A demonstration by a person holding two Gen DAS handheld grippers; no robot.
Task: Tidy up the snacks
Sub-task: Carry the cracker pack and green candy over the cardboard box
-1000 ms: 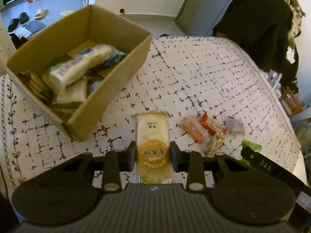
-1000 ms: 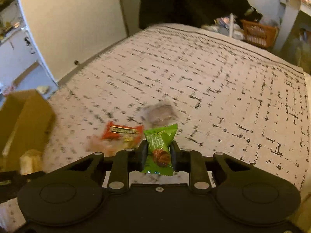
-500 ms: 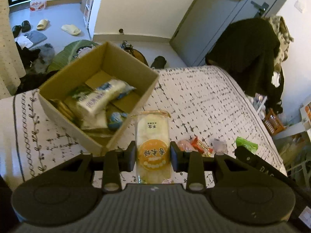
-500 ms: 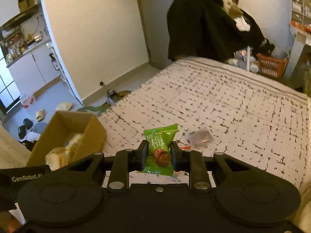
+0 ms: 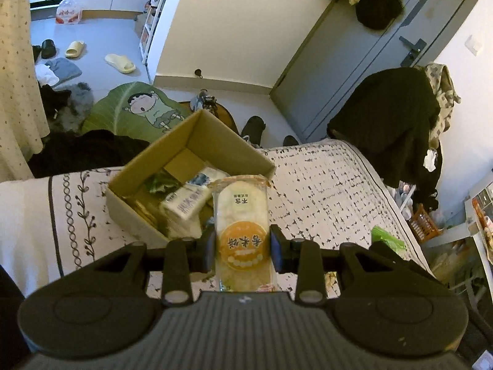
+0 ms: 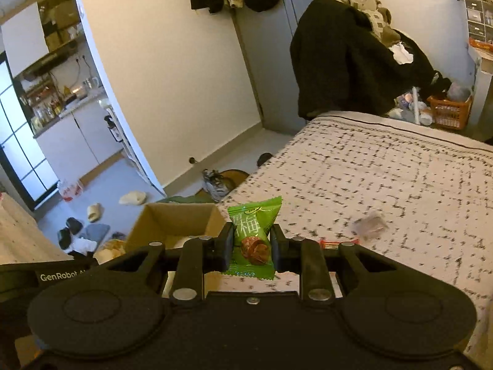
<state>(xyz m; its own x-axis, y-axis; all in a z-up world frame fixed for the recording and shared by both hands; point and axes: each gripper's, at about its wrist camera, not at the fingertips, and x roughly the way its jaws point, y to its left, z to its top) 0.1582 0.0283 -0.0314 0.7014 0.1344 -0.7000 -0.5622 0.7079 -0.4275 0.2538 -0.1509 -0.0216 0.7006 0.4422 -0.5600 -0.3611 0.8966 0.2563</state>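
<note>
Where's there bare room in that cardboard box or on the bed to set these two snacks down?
The cardboard box is bare at its far corner, between the back walls and the white packet; its near half is crowded. The bedspread beyond the grey wrapper is bare. The left claw holds the rice cracker pack, the right claw the green candy.

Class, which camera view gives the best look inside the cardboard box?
The left wrist view: the cardboard box is seen from above, with packets visible inside. The right wrist view shows only its far walls, cut off by the tool.
</note>
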